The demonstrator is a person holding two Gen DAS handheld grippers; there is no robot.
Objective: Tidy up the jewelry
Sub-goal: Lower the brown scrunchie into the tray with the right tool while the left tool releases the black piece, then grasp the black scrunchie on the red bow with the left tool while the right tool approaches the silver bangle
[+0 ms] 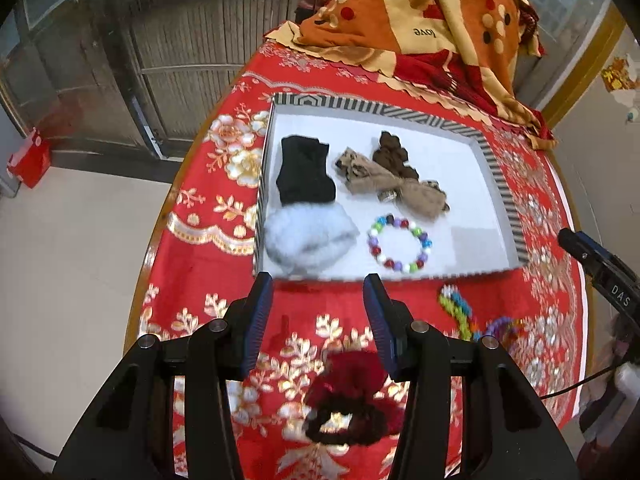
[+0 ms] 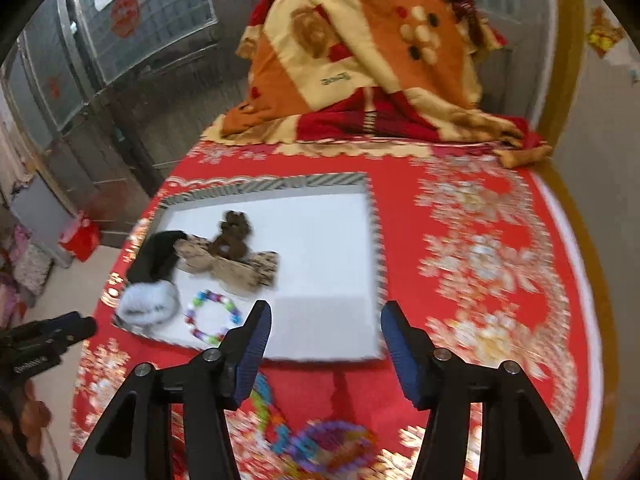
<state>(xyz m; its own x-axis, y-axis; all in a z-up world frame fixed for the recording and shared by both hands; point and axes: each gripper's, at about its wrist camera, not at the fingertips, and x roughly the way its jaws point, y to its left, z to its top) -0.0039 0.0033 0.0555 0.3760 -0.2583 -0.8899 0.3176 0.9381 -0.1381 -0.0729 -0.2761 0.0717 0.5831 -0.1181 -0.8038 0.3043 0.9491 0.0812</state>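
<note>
The left tool (image 1: 318, 284) is wide apart and holds nothing. It hangs above the red cloth (image 1: 200, 264), just before the near edge of the tray (image 1: 502, 184). Between its arms, lower in the view, lies a dark red scrunchie (image 1: 352, 396) on the cloth.

The right tool (image 2: 326, 312) is also wide apart and holds nothing. Below it a chain of colored beads (image 2: 320, 444) lies on the cloth, outside the tray; this view is blurred.

Inside the tray are a black scrunchie (image 1: 306, 176), a white furry one (image 1: 308, 236), a tan bow (image 1: 384, 182), a brown scrunchie (image 1: 392, 152) and a bracelet (image 1: 400, 242) of colored beads. The right half of the tray floor is bare. A folded blanket (image 1: 420, 12) lies behind the tray.
</note>
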